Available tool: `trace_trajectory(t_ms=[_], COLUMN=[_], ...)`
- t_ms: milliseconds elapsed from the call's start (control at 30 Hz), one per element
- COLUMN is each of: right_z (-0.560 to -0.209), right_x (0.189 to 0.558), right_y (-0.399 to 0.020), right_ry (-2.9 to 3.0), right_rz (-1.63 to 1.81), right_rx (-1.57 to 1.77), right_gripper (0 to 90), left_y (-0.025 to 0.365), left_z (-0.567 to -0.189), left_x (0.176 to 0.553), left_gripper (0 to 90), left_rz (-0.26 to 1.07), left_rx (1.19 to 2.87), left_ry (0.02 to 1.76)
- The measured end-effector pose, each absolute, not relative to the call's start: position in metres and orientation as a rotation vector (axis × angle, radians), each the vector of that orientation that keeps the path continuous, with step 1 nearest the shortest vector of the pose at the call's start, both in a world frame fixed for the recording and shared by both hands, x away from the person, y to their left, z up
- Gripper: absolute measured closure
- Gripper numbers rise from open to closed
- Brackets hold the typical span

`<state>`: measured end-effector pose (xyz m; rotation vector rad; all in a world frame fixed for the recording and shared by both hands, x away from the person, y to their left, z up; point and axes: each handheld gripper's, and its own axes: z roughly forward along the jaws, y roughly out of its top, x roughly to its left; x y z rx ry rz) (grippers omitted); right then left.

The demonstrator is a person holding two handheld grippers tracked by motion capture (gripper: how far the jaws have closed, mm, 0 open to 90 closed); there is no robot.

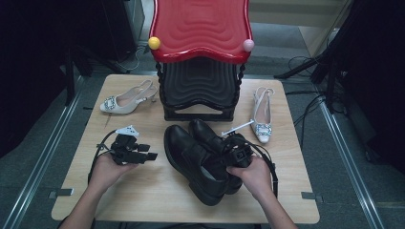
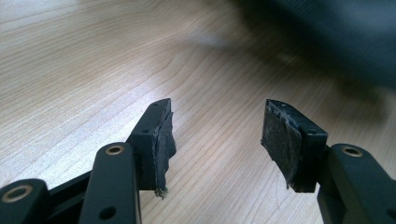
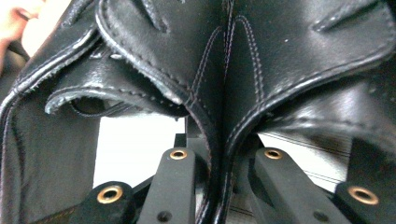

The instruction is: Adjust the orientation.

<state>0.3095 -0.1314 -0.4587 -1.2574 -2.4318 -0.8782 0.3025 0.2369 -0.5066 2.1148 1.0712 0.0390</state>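
Black shoes are being pinched together, apparently at the inner collars, by the right gripper; left gripper is being held spread, just left.

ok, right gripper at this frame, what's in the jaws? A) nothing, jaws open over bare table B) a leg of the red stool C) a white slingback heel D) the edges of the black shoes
D: in the right gripper view the right gripper has its jaws pinched on the stitched leather edges of the black shoes, and the high view shows that hand at the pair's heels.
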Motion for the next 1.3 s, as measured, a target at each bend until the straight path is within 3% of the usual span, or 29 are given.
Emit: trace_trajectory(t_ms=[567, 1300], right_z=[-0.387, -0.352], right_x=[0.306, 0.394], right_y=[-0.165, -0.126], right_ry=[-2.312, -2.209], right_rz=[-1.152, -1.469], right_rx=[-1.303, -1.684], right_gripper=[83.2, 83.3], left_y=[0.236, 0.236], left_z=[-0.508, -0.509], left_x=[0.302, 0.304], left_gripper=[43.2, 43.3], left_rz=[0.044, 0.034], left_rx=[2.116, 2.118], left_ry=[1.073, 1.063])
